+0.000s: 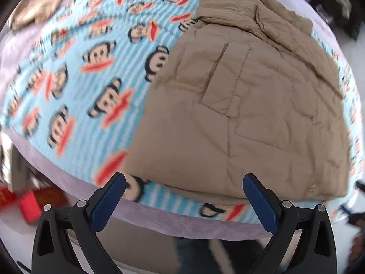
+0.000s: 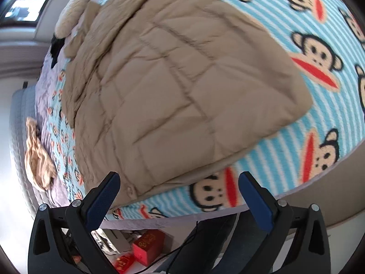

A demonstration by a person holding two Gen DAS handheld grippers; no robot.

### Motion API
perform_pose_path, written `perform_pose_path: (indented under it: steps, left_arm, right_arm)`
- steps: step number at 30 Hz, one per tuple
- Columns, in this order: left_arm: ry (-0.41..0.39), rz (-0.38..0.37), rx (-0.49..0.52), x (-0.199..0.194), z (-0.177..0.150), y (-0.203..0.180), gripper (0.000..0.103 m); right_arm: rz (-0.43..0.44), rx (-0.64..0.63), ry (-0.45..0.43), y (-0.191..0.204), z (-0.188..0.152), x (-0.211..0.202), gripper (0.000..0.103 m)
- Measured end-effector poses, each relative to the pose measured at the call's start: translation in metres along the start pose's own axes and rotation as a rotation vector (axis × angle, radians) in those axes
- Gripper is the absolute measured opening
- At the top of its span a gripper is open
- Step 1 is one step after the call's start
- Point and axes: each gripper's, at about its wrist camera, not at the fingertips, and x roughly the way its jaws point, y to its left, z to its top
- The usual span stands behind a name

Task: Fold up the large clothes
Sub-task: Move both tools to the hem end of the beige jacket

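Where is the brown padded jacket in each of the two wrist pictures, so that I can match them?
Left wrist view: the brown padded jacket fills the right half, its hem near the bed edge just beyond the open left claw.
Right wrist view: the jacket fills the centre and upper left, beyond the open right claw.
Shared landmark: the blue striped monkey-print blanket under the jacket.

Jacket (image 1: 246, 105) plain tan-brown, quilted stitch lines in squares. Blanket (image 1: 75, 73) light blue and white stripes, printed with cartoon monkey faces, black heads, beige faces, red mouths; its border (image 1: 173, 222) pale lilac. Gripper pads (image 2: 102, 203) dark blue on black arms, boxes (image 2: 148, 245) on floor red.
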Motion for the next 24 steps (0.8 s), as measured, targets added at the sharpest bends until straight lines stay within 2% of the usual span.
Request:
perform_pose_path:
  steps: [4, 8, 13, 16, 24]
  left_arm:
    - [0.031, -0.182, -0.118, 0.005, -0.005, 0.010, 0.103]
    - [0.049, -0.279, -0.200, 0.011, -0.011, 0.020, 0.103]
    - [0.081, -0.363, -0.271, 0.024, -0.016, 0.029, 0.103]
    - [0.087, -0.411, -0.274, 0.032, -0.016, 0.024, 0.103]
    - [0.116, -0.420, -0.257, 0.063, -0.003, 0.003, 0.103]
  right_arm:
    - [0.037, 0.089, 0.018, -0.027, 0.007, 0.002, 0.103]
    - [0.079, 0.172, 0.029, -0.049, 0.008, 0.005, 0.103]
    - [0.132, 0.230, 0.039, -0.064, 0.006, 0.010, 0.103]
    - [0.166, 0.260, 0.036, -0.072, 0.006, 0.012, 0.103]
    - [0.295, 0.384, -0.017, -0.094, 0.011, 0.016, 0.103]
